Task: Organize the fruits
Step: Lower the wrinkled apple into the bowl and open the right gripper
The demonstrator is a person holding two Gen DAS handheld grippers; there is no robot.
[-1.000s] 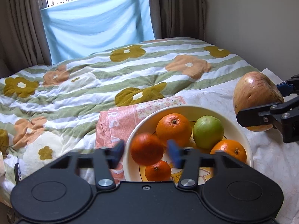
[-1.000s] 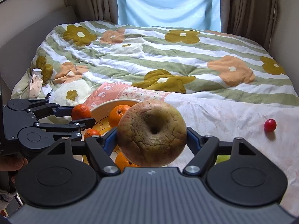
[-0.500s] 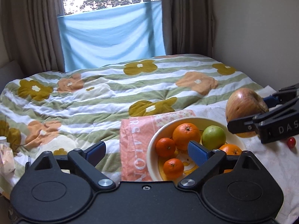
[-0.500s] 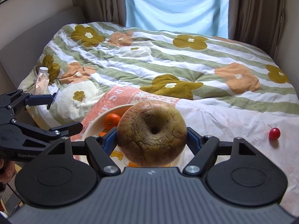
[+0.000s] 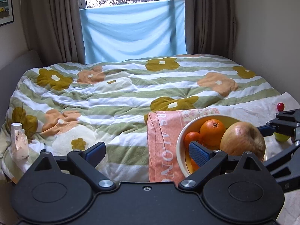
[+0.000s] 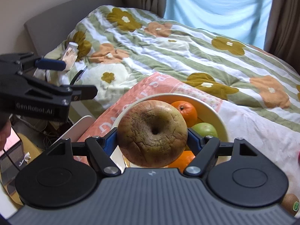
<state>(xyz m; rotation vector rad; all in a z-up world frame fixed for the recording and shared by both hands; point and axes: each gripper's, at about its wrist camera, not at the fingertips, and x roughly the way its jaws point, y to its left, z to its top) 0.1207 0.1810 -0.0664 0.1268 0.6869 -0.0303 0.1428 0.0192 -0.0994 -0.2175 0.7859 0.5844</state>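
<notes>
Right gripper (image 6: 152,140) clamps a large, cracked, brownish-green apple (image 6: 152,133) above the cream bowl (image 6: 224,129) of oranges; left gripper (image 5: 147,150) hangs open, empty. Dropped carelessly, it could bruise fruit or roll out.

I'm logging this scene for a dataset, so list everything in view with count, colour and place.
apple: 1, brownish-green, held over the bowl
bowl: 1, cream, on the pink cloth
oranges: at least 3, orange, in the bowl
green fruit: 1, green, in the bowl
pink cloth: 1, salmon pink, under the bowl
small red fruit: 1, red, on the white sheet
kiwi: 1, brown, near edge of the bed
quilt: 1, green-striped, floral, on the bed
left tongs: open, empty, left of the bowl
right tongs: shut on the apple
</notes>
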